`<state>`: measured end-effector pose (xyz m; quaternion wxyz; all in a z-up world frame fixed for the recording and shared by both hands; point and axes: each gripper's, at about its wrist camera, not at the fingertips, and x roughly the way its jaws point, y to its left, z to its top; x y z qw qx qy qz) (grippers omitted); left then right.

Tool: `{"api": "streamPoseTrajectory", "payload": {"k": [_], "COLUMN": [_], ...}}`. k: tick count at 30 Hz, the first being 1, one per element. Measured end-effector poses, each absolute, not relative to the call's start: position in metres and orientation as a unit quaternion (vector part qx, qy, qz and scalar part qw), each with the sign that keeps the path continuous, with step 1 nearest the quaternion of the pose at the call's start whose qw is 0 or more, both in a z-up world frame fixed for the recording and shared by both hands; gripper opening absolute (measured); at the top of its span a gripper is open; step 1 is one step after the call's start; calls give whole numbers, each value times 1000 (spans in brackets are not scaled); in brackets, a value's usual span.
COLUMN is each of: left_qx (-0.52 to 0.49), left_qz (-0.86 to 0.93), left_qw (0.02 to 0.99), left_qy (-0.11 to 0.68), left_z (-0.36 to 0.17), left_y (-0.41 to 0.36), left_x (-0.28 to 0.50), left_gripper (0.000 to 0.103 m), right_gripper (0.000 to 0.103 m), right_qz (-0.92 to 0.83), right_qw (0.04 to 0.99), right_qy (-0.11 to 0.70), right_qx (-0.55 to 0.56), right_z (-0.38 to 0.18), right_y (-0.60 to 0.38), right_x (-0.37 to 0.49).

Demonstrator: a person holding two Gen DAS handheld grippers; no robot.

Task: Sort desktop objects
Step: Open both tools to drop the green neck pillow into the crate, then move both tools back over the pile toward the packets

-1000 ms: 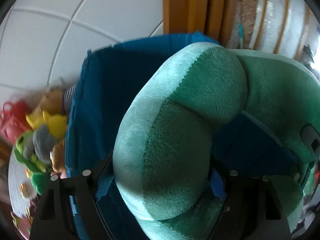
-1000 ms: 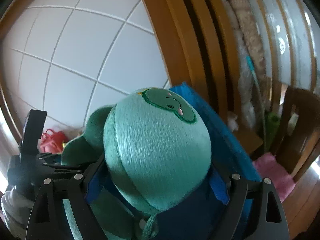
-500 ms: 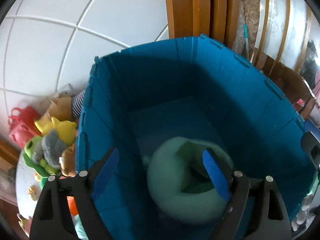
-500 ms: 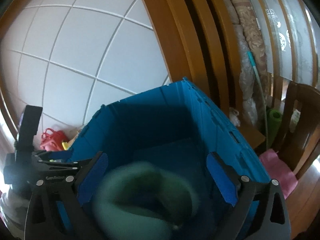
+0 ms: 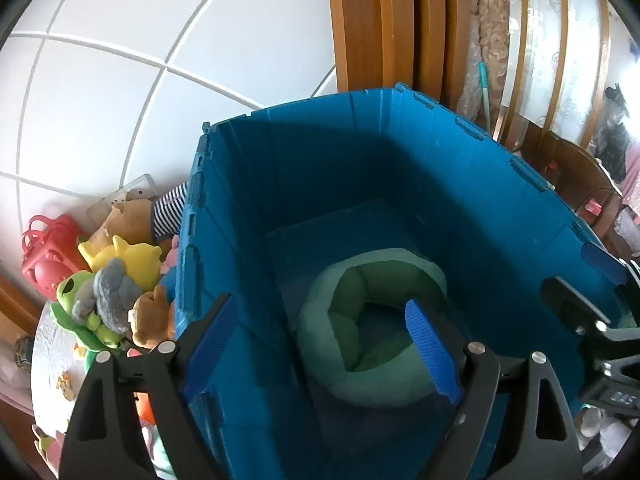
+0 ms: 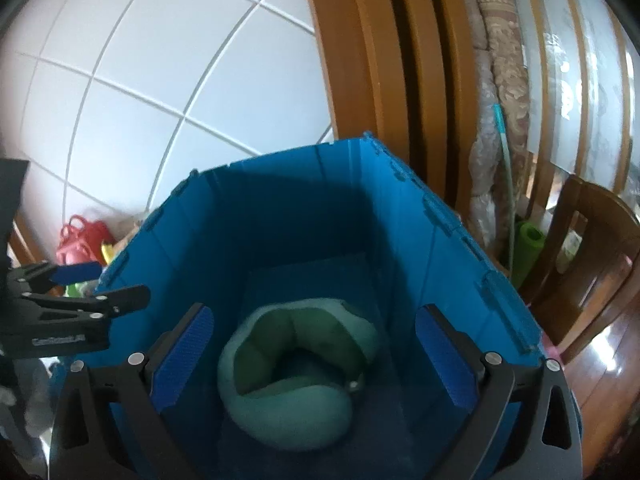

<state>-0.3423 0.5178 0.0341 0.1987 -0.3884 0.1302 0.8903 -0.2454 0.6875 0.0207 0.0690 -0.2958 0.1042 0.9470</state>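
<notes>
1. A green U-shaped neck pillow (image 5: 372, 364) lies flat on the floor of the deep blue crate (image 5: 320, 184), touched by neither gripper.
2. In the left wrist view the pillow's open mouth faces about 4 o'clock, and its long axis runs from 10 to 4 o'clock.
3. In the right wrist view the pillow (image 6: 288, 392) opens toward roughly 3 o'clock, with its closed curve at 9 o'clock.
4. The left gripper (image 5: 320, 356) hovers above the crate with its jaws spread wide, holding nothing.
5. The right gripper (image 6: 312, 360) is likewise wide apart and empty over the crate.
6. Outside the crate, at 9 o'clock in the left wrist view, is a heap of plush toys (image 5: 116, 280) beside a red basket (image 5: 44, 248).
</notes>
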Motion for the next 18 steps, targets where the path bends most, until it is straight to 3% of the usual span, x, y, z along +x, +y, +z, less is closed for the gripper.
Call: {"api": "streamPoseTrajectory", "payload": {"k": [10,18], "left_qx": [-369,-345], "left_qz": [900,914], "left_qw": [201,190], "left_qy": [117,101], "left_z": [44,49], "left_y": [479,407], "left_x": [-311,-290], "left_gripper": [86,86], "right_gripper": [103,103], "right_qz": [947,949], "right_qw": [74,59], "right_qy": [81,64], "right_qx": [-303,-303], "right_z": [26,28], "right_y": [656,594], "right_x": [-233,-224]}}
